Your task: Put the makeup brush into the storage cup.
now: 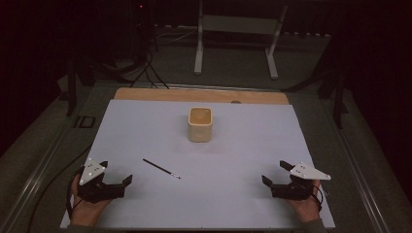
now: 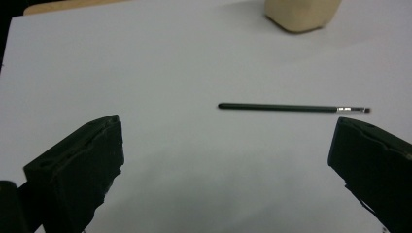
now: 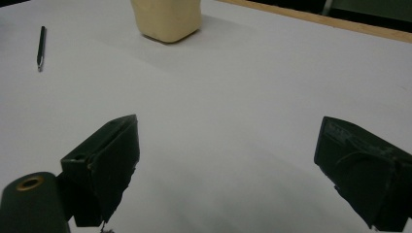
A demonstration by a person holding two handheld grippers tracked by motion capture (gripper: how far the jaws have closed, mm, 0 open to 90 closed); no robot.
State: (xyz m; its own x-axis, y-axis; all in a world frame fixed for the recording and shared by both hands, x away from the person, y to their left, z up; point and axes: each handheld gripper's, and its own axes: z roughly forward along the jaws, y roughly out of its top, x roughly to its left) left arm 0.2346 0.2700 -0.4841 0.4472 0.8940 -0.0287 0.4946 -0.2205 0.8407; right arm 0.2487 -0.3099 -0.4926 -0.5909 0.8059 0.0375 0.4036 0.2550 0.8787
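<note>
Thin black brush (image 1: 161, 168) flat on the white sheet (image 1: 243, 145) over the table, left of centre, metal ferrule end toward the middle. Cream cup (image 1: 200, 124) upright farther back, well apart from the brush. Left gripper (image 1: 116, 180) near the front-left corner, jaws wide apart, nothing between them. Right gripper (image 1: 273, 174) near the front-right corner, jaws likewise apart and empty.

Likely step in hand: picking up the brush with the left gripper, the nearer one, probably for dropping into the cup.

To do it well:
- In the left gripper view, brush (image 2: 291, 108) ahead and to the right of centre; shift the gripper that way until the handle sits midway between the jaws.
- Turn the hand so the jaws close across the handle, not along it.
- Come down low, jaw tips almost brushing the sheet; such a slim handle slips under or rolls away easily.
- Grip near mid-handle for balance, clear of the bristles.
- Close gently and lift straight up.
- Keep the right gripper back, ready to steady the cup (image 3: 167, 19).
</note>
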